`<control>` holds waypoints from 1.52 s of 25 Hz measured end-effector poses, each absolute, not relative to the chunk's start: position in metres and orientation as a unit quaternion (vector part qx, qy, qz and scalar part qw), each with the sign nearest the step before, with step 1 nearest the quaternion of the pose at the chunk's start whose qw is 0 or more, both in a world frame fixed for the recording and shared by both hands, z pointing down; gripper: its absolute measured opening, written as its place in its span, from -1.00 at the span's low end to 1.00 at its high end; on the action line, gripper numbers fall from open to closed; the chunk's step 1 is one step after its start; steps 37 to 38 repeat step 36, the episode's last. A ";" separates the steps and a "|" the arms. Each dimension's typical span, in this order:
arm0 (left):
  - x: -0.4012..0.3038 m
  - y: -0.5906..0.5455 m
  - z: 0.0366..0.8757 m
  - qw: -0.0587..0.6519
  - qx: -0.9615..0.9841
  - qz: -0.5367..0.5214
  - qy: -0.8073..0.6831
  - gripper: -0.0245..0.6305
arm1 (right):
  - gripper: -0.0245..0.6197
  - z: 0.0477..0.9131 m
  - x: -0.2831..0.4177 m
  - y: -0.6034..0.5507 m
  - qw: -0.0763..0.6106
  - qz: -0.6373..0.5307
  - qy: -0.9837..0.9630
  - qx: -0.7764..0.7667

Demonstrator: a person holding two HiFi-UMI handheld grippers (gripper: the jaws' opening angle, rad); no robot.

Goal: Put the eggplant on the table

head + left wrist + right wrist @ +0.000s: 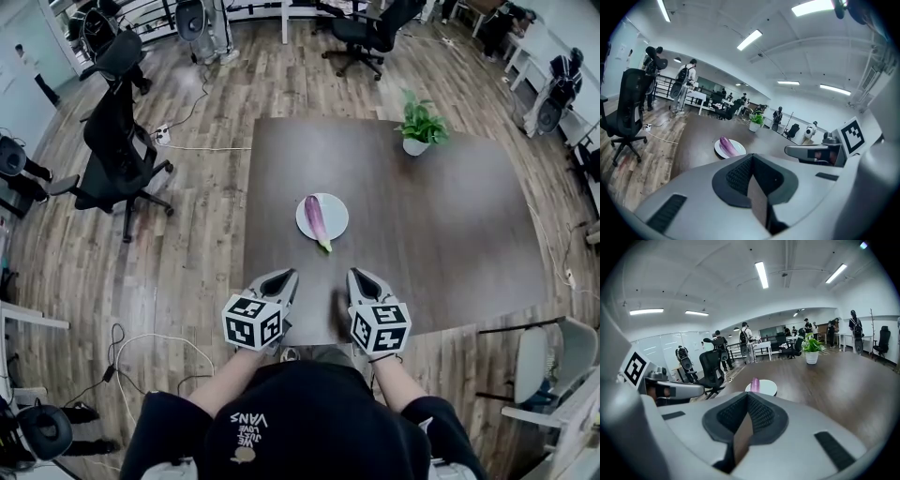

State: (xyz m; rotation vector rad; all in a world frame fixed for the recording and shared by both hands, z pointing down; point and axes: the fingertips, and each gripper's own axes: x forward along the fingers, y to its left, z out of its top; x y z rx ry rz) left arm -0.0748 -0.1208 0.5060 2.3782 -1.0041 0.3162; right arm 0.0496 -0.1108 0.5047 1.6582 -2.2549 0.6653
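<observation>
A purple eggplant (317, 220) lies on a white plate (336, 212) near the middle of the dark brown table (450, 244). Both grippers hover side by side over the table's near edge, short of the plate. My left gripper (284, 277) is shut with nothing in it, and so is my right gripper (359, 277). In the left gripper view the eggplant (725, 144) shows beyond the closed left gripper (750, 159), with the right gripper off to the side. In the right gripper view the eggplant (754, 384) stands just past the closed right gripper (747, 397).
A potted plant (419, 125) in a white pot stands at the table's far right. A black office chair (117, 155) is on the wood floor to the left, another chair (370, 33) beyond the table. People stand far off in the room (745, 345).
</observation>
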 end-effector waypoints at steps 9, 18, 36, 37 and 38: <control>-0.077 -0.111 0.508 0.259 0.886 0.116 -0.368 -0.89 | -0.87 0.503 0.046 -0.097 0.126 0.228 -0.770 0.582; -0.079 -0.115 0.506 0.251 0.887 0.112 -0.370 -0.89 | -0.87 0.502 0.049 -0.100 0.123 0.223 -0.766 0.590; -0.064 -0.124 0.502 0.251 0.891 0.105 -0.365 -0.89 | -0.87 0.498 0.059 -0.110 0.126 0.216 -0.768 0.590; -0.064 -0.124 0.502 0.251 0.891 0.105 -0.365 -0.89 | -0.87 0.498 0.059 -0.110 0.126 0.216 -0.768 0.590; -0.064 -0.124 0.502 0.251 0.891 0.105 -0.365 -0.89 | -0.87 0.498 0.059 -0.110 0.126 0.216 -0.768 0.590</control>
